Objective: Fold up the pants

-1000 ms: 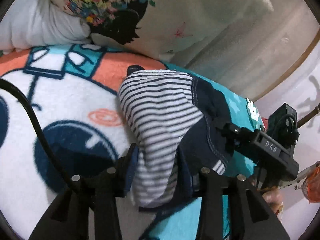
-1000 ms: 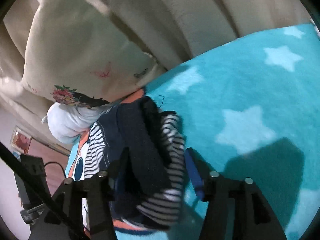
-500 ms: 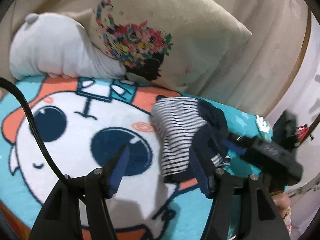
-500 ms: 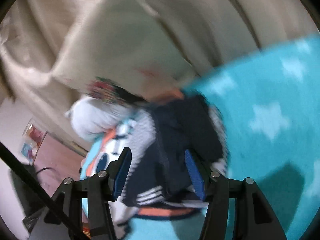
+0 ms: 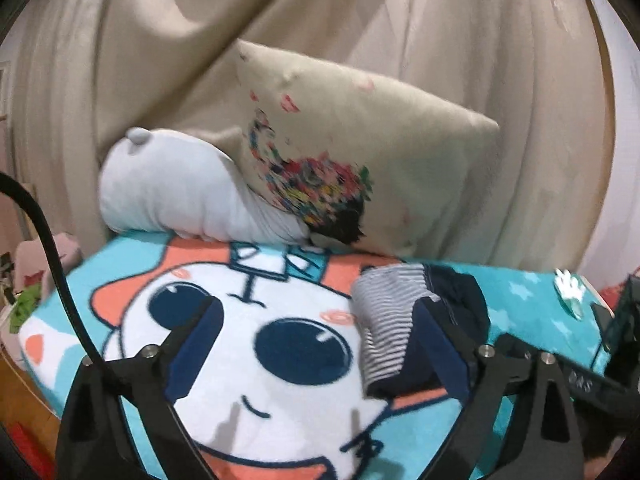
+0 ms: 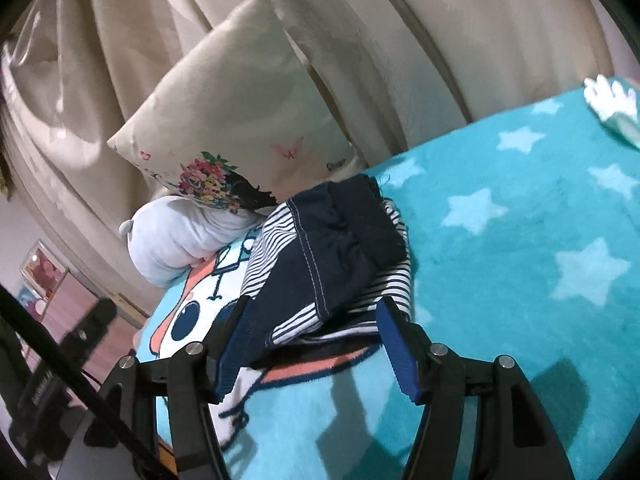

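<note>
The pants [image 5: 404, 320] are navy with white stripes and lie as a small folded bundle on a cartoon blanket [image 5: 280, 408]. In the right wrist view the pants [image 6: 332, 260] lie just ahead of the fingers. My left gripper [image 5: 316, 352] is open and empty, held above the blanket to the left of the bundle. My right gripper [image 6: 316, 348] is open and empty, raised just short of the bundle's near edge.
A cream pillow with a floral print [image 5: 360, 152] and a white plush cushion [image 5: 180, 196] lean against beige curtains [image 5: 120, 60] behind the pants. The blanket's turquoise star area [image 6: 520, 240] lies to the right. The other gripper's body [image 5: 592, 380] shows at the right.
Both grippers have let go of the pants, opened wide and pulled back and up. The folded bundle stays on the blanket.
</note>
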Demonstrator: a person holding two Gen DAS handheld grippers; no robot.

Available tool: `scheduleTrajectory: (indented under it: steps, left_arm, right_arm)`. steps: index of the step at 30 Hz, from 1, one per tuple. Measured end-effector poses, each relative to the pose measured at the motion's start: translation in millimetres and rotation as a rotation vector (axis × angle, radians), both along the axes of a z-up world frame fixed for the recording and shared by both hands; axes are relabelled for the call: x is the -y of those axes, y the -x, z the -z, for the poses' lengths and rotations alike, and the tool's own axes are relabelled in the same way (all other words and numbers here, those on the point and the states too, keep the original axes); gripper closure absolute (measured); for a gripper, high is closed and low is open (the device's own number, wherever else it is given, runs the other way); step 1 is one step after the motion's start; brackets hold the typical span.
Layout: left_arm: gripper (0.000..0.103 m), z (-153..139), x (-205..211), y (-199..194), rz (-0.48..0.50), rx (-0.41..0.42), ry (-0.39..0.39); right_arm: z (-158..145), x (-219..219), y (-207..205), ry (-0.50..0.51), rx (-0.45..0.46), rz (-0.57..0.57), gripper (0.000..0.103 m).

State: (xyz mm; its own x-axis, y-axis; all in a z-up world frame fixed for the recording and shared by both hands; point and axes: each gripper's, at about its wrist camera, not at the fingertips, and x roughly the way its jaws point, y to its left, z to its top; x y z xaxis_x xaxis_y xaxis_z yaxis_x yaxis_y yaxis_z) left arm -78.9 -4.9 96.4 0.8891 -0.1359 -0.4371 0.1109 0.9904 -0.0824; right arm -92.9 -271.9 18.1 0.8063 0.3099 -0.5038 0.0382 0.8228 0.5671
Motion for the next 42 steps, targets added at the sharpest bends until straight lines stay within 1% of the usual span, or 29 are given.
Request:
scheduleTrajectory:
  steps: [5,8,12,15,21,24,31,42]
  left_arm:
    - [0.006,5,-10,1,-0.048,-0.049,0.041]
    - [0.006,8,-11,2,-0.081,-0.063,0.021]
    - [0.005,11,-9,5,-0.103,-0.055,-0.017]
    - [0.005,13,-6,6,-0.087,-0.057,-0.031]
    - [0.005,21,-1,1,-0.053,-0.096,-0.062]
    - [0.005,26,1,-2,-0.030,-0.119,-0.064]
    - [0.005,34,6,-7,-0.017,-0.152,-0.096]
    - [0.005,44,9,-10,0.013,-0.180,-0.113]
  right_arm:
    - [-3,-11,10,0.079,-0.001,0.009,0.035]
    - [-2,-18,13,0.115,-0.021,0.000,0.035]
    - [0,-27,15,0.148,-0.032,-0.016,0.034]
    - [-1,-33,17,0.166,-0.036,-0.027,0.034]
    - [-3,-45,18,0.235,-0.028,-0.036,0.033]
    - [-2,-51,18,0.260,-0.039,-0.037,0.032]
    - [6,-54,10,0.272,-0.085,-0.039,0.032]
    - [15,-56,3,0.277,-0.127,-0.032,0.032]
